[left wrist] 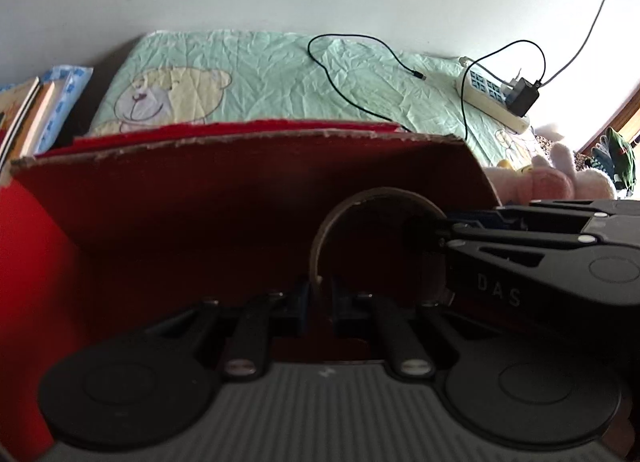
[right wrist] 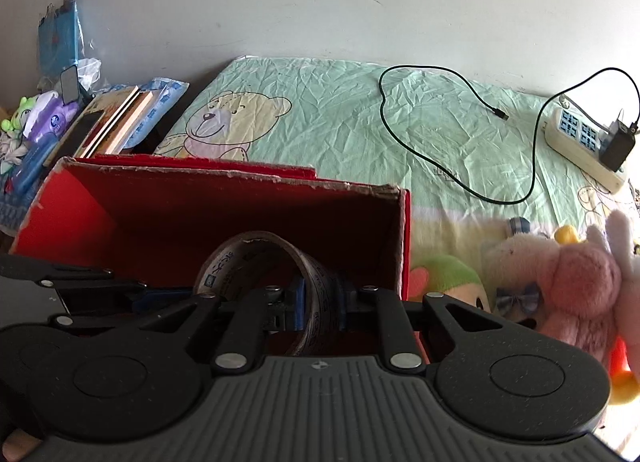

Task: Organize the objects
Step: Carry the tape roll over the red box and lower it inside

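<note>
A brown roll of packing tape (left wrist: 378, 198) (right wrist: 256, 246) stands on edge inside an open red cardboard box (left wrist: 240, 182) (right wrist: 224, 198). My left gripper (left wrist: 318, 302) is shut on the roll's near left rim. My right gripper (right wrist: 320, 302) is shut on the roll's right band; it also shows in the left wrist view (left wrist: 440, 236), coming in from the right. Both grippers are down inside the box. The left gripper's arm shows at the left of the right wrist view (right wrist: 80, 286).
The box sits on a green bear-print sheet (right wrist: 360, 122). A black cable (right wrist: 400, 134) and a white power strip (right wrist: 580, 146) with a charger lie far right. Plush toys (right wrist: 568, 282) lie right of the box. Books (right wrist: 108, 122) and clutter stand at the left.
</note>
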A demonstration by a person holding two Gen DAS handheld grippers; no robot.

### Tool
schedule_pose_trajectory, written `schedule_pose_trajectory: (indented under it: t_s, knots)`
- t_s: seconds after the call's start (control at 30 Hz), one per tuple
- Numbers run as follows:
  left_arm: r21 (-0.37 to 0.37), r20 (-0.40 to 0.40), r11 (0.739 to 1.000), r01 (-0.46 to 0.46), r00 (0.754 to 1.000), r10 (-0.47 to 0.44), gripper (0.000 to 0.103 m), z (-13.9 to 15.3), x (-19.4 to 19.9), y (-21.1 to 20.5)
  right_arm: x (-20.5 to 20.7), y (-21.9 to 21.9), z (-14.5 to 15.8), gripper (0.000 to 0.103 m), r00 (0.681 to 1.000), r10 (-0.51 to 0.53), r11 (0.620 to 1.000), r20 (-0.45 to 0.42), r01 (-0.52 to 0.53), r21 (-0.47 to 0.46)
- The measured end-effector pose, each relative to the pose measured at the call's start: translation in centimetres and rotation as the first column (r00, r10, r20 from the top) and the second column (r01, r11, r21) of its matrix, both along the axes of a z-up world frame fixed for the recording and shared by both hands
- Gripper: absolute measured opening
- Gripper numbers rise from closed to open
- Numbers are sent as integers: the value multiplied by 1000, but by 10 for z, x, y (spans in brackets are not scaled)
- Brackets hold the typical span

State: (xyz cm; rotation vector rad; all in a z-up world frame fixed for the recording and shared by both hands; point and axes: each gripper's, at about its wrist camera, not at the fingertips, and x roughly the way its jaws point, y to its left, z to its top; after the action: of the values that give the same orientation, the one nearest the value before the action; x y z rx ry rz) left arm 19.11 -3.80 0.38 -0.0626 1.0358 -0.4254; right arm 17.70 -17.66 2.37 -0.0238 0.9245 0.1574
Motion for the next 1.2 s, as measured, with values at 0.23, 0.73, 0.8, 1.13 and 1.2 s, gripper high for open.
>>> schedule_pose_trajectory:
  t_s: [0.23, 0.73, 0.8, 1.13, 1.2]
  knots:
    - [-9, -30, 1000, -15, 999, 15, 7, -2, 7, 1, 5, 1, -1, 19, 1000, 5, 1000, 31, -5, -11]
    - [186, 131, 965, -186, 978, 164, 11, 11, 0, 36, -3, 8, 0, 31, 1000, 26, 982, -4, -25, 186]
    - [216, 152, 950, -225, 969, 195, 11, 12, 1, 44, -1, 13, -3, 31, 999, 31, 967, -30, -22, 252]
    - [250, 126, 930, -269, 961, 245, 23, 5, 5, 56, 17, 37, -33, 30, 985, 33, 931, -171, 32, 364]
    - [248, 118, 931, -267, 962, 244, 23, 5, 6, 56, 18, 39, -34, 28, 980, 13, 938, -198, 57, 342]
